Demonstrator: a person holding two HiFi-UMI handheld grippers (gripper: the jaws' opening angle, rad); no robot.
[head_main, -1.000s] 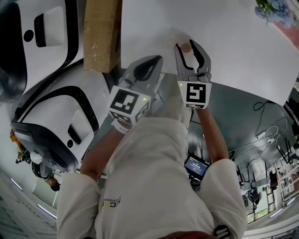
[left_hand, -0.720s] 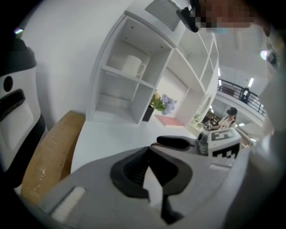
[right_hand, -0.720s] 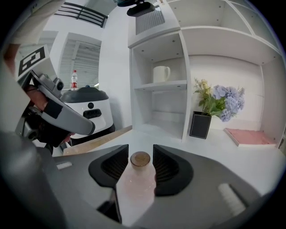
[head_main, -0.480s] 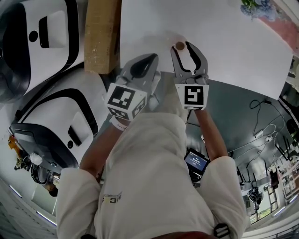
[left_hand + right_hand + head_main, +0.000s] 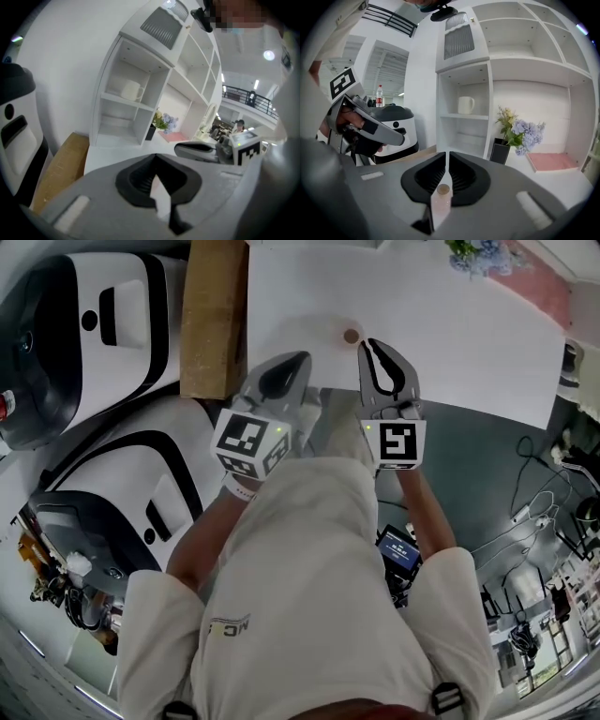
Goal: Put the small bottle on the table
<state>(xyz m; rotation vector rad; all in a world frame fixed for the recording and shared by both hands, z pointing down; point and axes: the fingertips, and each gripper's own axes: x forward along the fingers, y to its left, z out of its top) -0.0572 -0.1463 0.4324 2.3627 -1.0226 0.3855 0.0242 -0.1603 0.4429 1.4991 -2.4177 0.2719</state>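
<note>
Head view showed the small bottle (image 5: 352, 335) standing upright on the white table (image 5: 469, 343), near the table's front edge and touched by neither gripper. The right gripper (image 5: 369, 343) hung over that edge, its jaws having just been closing to a thin slit, pinching nothing. The left gripper (image 5: 302, 358), also at the table's edge, had its jaws pressed together, empty.

1. Right gripper (image 5: 369, 343): its fingers (image 5: 407, 371), formerly spread around the small bottle (image 5: 352, 335), have just been closing and are now nearly together with nothing between them.
2. Small bottle: now outside the fingers, standing free on the counter (image 5: 469, 343), just beside the fingertips.
</note>
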